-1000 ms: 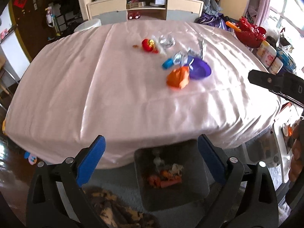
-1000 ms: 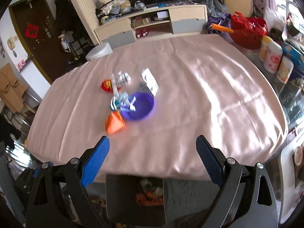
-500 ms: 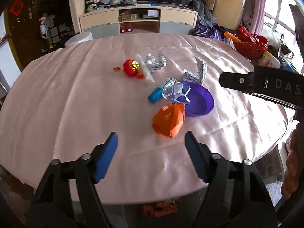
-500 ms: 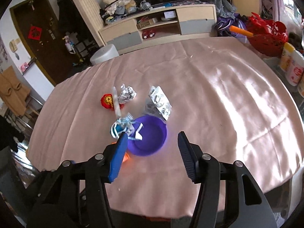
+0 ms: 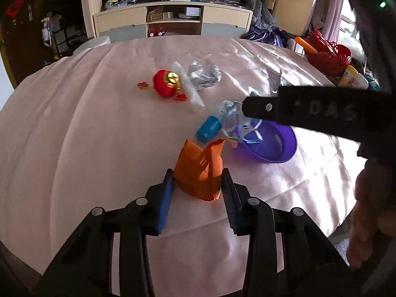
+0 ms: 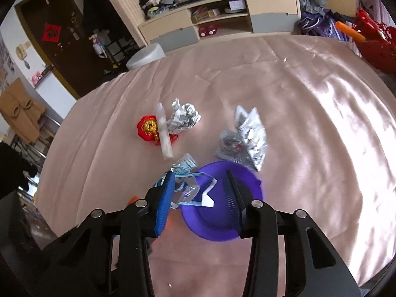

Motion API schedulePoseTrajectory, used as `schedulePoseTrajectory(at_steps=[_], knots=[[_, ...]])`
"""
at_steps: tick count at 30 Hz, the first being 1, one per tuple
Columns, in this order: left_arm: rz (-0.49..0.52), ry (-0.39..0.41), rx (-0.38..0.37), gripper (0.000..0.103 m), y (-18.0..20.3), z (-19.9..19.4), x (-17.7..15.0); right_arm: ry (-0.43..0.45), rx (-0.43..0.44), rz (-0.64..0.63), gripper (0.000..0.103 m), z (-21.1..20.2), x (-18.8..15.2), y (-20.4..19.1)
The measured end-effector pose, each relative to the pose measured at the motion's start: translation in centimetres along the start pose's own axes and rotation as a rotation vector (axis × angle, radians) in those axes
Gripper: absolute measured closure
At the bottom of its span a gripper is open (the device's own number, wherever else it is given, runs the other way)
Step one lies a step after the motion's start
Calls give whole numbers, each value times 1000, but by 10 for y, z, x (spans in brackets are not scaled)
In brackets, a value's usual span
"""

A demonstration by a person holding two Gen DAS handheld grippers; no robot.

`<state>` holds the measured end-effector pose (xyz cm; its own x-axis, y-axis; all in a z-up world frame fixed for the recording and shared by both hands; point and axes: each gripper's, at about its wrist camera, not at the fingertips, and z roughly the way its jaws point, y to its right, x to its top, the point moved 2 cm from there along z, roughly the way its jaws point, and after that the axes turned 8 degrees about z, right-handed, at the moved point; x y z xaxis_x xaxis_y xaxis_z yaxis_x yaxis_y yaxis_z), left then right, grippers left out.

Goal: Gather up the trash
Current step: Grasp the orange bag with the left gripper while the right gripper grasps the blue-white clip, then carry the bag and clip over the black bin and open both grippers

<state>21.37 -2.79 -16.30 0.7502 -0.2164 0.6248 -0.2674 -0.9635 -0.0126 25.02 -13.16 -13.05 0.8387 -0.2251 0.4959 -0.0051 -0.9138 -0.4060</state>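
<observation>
Trash lies on a pink tablecloth (image 5: 74, 136). My left gripper (image 5: 196, 185) is open, its jaws on either side of a crumpled orange wrapper (image 5: 199, 168), touching or nearly so. My right gripper (image 6: 199, 190) is open, low over a blue-white crumpled wrapper (image 6: 189, 185) at the rim of a purple bowl (image 6: 222, 210). Its arm crosses the left wrist view (image 5: 309, 113). A blue packet (image 5: 209, 128), a red lantern ornament (image 5: 167, 85), a white stick (image 6: 164, 131), crumpled foil (image 6: 184, 118) and a silver foil bag (image 6: 251, 138) lie around.
A red basket (image 5: 329, 57) and bottles (image 5: 352, 80) stand off the table's right side. A low cabinet (image 6: 222, 22) stands behind the table. A white stool (image 6: 146, 55) stands at the far edge.
Both grippers moved forward from above the floor bin to low over the table. Both narrowed their jaws. The left now straddles the orange wrapper, the right the blue-white wrapper.
</observation>
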Motion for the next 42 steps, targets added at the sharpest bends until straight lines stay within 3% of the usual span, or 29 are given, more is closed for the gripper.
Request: schedulePoseTrajectory(at_steps=[5,7,9,14,24,29,35,42], knots=[[-1,3,16,67,-11,-6,-4,-16,-12,-1,64,11,-3,-4],[-3,5,18,67,-14,-10,-5,-25,-13,-2,71,14,-3,-3],[-5,7,23,67,-17,-14,-6,-29,-6,0,85,14,-6,-2],[-16,19,33,67,-21,-24,-5,15,1,-3,87,-1,-7,-7],[-11,68,79,67,-10,-95,3,113,-13,-44,87,-93,-11,-20],[-7,91,79,67,2,-144,-6,142,-55,-87,87,-139,-36,-28],[11,89,63,67,22,-180,-43,128,-64,-119,87,-165,-81,-23],[14,-26,22,67,41,-157,-105,48,-68,-118,87,-151,-137,-8]])
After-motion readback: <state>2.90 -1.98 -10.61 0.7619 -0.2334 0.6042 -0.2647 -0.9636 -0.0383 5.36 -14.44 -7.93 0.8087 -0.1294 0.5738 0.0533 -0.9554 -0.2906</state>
